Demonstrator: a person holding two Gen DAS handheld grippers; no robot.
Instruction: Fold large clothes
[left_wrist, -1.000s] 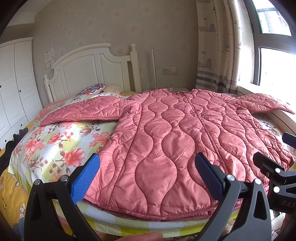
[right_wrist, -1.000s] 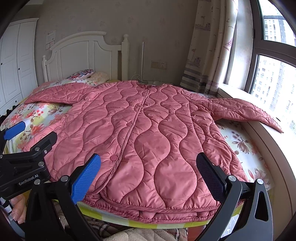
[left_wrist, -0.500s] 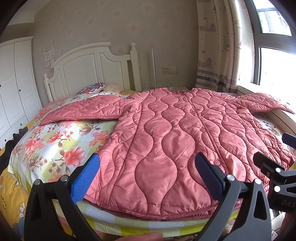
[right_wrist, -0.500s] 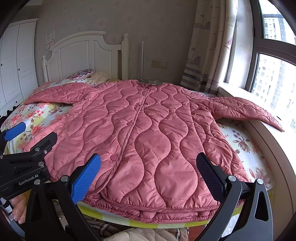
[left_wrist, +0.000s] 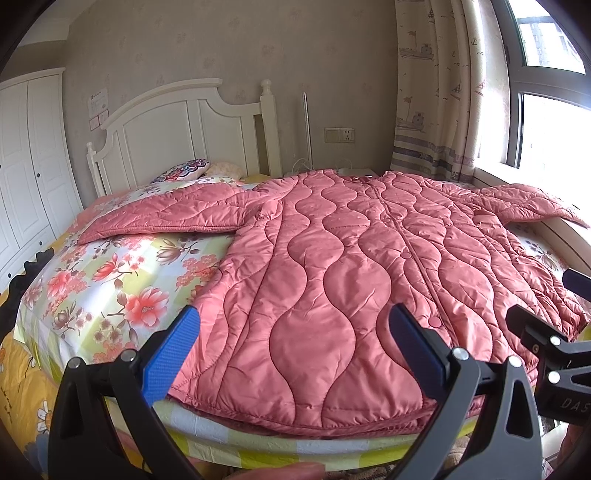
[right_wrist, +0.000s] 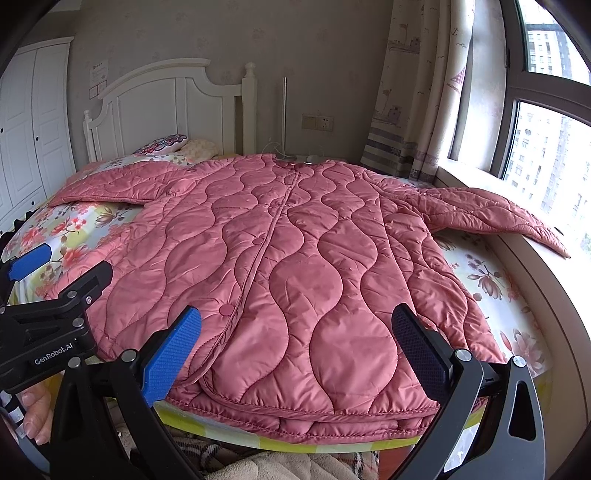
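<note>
Across the last second almost nothing has moved, so by my reading no fold is begun. On the left, the left hand-held gripper (left_wrist: 291, 350) hovers released at the foot of the bed (left_wrist: 110, 280). The pink quilted coat (left_wrist: 351, 266) lies flat, buttoned face up, sleeves spread, one draped over the windowsill (right_wrist: 554, 280). The right hand-held gripper (right_wrist: 295, 350) also gapes, grasping nothing. The coat's hem is partly hidden behind the fingers.

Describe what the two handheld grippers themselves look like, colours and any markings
Both the left gripper and right gripper have black angular frames with silver bolts and flat textured pads, one bright blue, the other dark. In the right wrist view, the left gripper's body reads "GenRobot.AI" in white.
</note>
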